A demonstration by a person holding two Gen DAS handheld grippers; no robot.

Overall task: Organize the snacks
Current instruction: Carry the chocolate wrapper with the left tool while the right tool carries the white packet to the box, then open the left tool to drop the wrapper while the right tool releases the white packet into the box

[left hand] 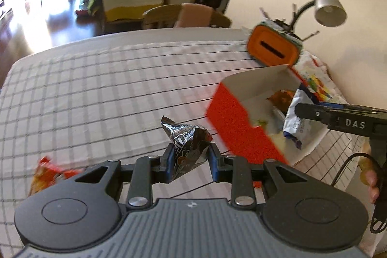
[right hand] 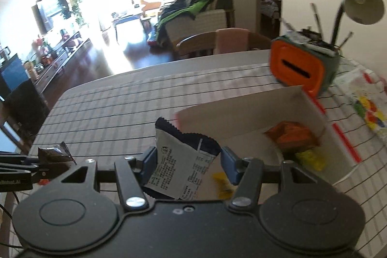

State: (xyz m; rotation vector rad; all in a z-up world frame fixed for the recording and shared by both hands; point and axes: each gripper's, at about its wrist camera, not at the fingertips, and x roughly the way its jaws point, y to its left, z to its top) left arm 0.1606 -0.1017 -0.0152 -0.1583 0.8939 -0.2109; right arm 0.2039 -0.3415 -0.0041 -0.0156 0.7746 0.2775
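My left gripper (left hand: pixel 191 162) is shut on a dark silver snack packet (left hand: pixel 187 144), held above the checked tablecloth, left of an open red box (left hand: pixel 232 120). My right gripper (right hand: pixel 187 167) is shut on a white and navy snack packet (right hand: pixel 181 161), held over the box's near end; this packet also shows in the left wrist view (left hand: pixel 296 120). The box (right hand: pixel 241 117) holds an orange packet (right hand: pixel 292 137) and a yellow one (right hand: pixel 309 158). The left gripper's packet shows at the left of the right wrist view (right hand: pixel 54 154).
A red-orange snack bag (left hand: pixel 47 173) lies on the cloth at near left. An orange and green pen holder (left hand: pixel 274 46) and a desk lamp (left hand: pixel 329 6) stand at the back right by the wall. A chair (left hand: pixel 186 17) stands behind the table.
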